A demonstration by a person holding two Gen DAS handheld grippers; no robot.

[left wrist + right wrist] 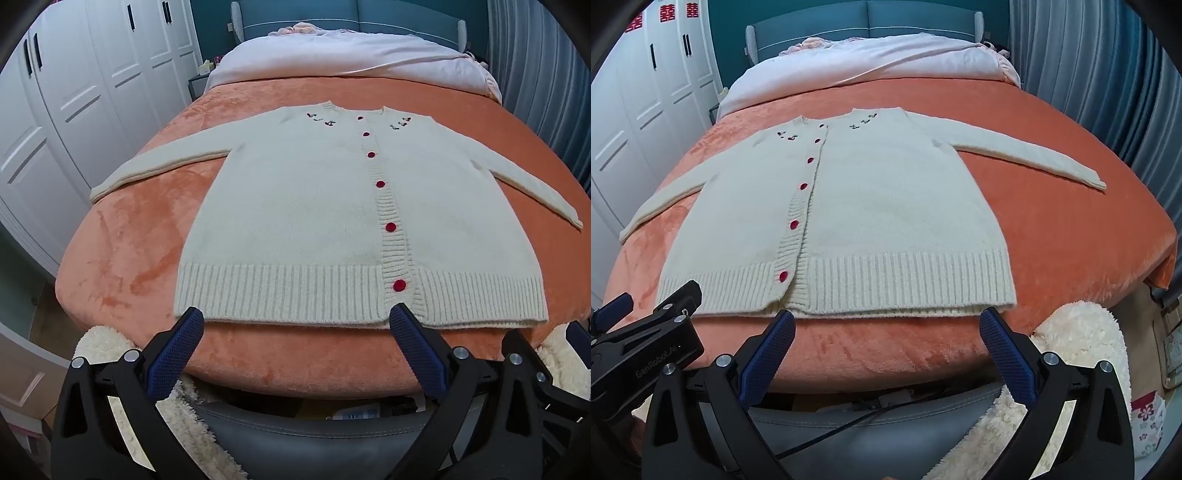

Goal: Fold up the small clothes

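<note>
A cream knitted cardigan (295, 206) with red buttons lies flat and buttoned on the orange blanket, sleeves spread to both sides. It also shows in the right wrist view (879, 214). My left gripper (295, 317) is open and empty, its blue fingertips just short of the ribbed hem near the bed's front edge. My right gripper (886, 319) is open and empty, also just short of the hem, toward the cardigan's right half. The left gripper's body shows at the lower left of the right wrist view.
The orange blanket (129, 240) covers the bed; a pale duvet (332, 55) is bunched at the headboard. White wardrobes (74, 92) stand on the left, grey curtains (1108, 74) on the right. A fluffy cream rug (1082, 332) lies on the floor by the bed's foot.
</note>
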